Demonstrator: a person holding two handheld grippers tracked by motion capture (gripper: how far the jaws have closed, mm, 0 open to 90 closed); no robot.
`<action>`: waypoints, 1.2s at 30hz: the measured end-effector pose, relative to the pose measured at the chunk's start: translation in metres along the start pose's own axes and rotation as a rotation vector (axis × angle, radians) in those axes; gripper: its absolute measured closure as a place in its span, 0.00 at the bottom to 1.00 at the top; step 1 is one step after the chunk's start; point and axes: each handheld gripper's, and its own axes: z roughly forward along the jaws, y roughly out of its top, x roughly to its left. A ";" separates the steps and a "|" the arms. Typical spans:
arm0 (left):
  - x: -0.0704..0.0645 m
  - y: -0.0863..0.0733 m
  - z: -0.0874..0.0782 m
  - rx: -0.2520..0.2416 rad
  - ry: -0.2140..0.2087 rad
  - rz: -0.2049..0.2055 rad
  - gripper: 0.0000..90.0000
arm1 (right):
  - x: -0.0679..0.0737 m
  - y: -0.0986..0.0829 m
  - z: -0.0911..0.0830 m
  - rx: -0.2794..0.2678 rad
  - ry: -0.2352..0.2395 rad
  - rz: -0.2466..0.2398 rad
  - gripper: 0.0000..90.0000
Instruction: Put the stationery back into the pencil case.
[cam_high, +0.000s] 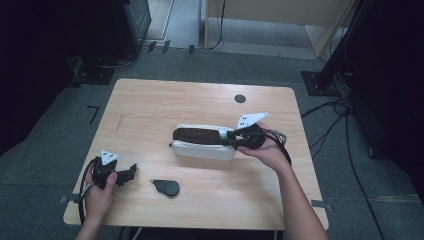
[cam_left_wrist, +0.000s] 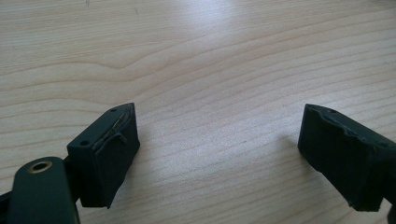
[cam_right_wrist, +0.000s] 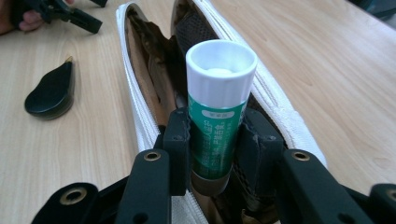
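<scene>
One green-and-white tube (cam_right_wrist: 218, 112) sits clamped in the right gripper (cam_right_wrist: 215, 140), right over the open white pouch (cam_high: 205, 148); I'd guess it's mid-transfer. Left of the pouch, the left gripper (cam_left_wrist: 219, 154) rests spread and empty, near a black flat object (cam_high: 166, 187).

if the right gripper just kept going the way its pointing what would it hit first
Probably the open white pouch: the right gripper, shut on the green glue stick, points along the pouch's opening, so the stick would likely push into its brown lining. Depth is unclear.
</scene>
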 end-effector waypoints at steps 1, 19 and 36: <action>0.000 0.000 0.000 0.001 0.000 0.001 0.14 | 0.000 0.000 0.001 0.007 0.006 -0.002 0.74; 0.000 0.000 0.000 0.001 -0.002 0.003 0.14 | 0.004 0.016 0.032 0.257 0.008 -0.119 0.74; 0.000 0.000 0.000 0.001 -0.004 0.005 0.14 | 0.003 0.020 0.045 0.331 -0.007 -0.117 0.72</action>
